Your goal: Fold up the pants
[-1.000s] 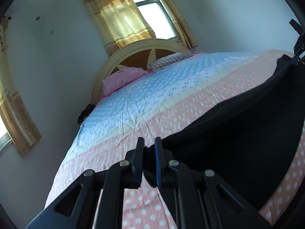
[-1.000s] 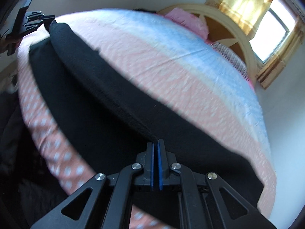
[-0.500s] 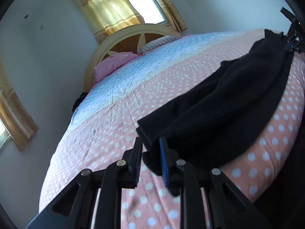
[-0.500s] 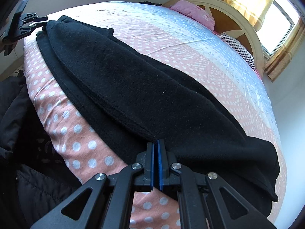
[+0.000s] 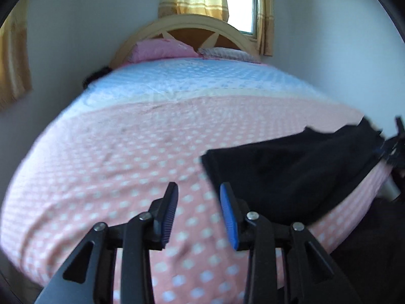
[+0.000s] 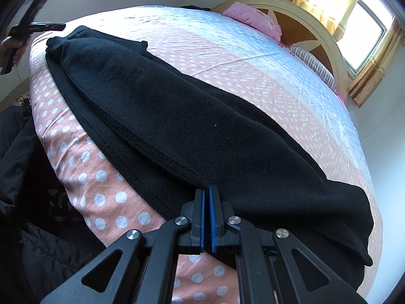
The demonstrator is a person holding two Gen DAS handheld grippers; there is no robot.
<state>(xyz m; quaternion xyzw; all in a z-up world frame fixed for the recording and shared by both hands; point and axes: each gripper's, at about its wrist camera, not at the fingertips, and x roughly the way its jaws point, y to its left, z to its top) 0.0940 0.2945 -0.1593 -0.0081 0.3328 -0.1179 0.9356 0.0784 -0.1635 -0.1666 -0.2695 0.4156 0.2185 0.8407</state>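
Note:
The black pants (image 6: pixel 192 116) lie folded lengthwise along the near edge of the bed, one layer on the other. My right gripper (image 6: pixel 206 190) is shut on the pants' near end, at the corner of the top layer. My left gripper (image 5: pixel 198 195) is open and empty, just off the far end of the pants (image 5: pixel 291 174), which lie to its right on the pink dotted sheet (image 5: pixel 126 167). It also shows in the right wrist view (image 6: pixel 33 26), held by a hand at the far left, clear of the cloth.
The bed has a pink and blue sheet (image 6: pixel 253 58), pink pillow (image 5: pixel 162 48), striped pillow (image 5: pixel 225 53) and a cream headboard (image 5: pixel 192 24). Dark clothing (image 6: pixel 30 202) hangs off the bed's near side. A curtained window (image 5: pixel 240 2) is behind the headboard.
My left gripper opened, let go of the pants' end and swung left away from it. The pants have settled flat on the bed. My right gripper stays shut on its end.

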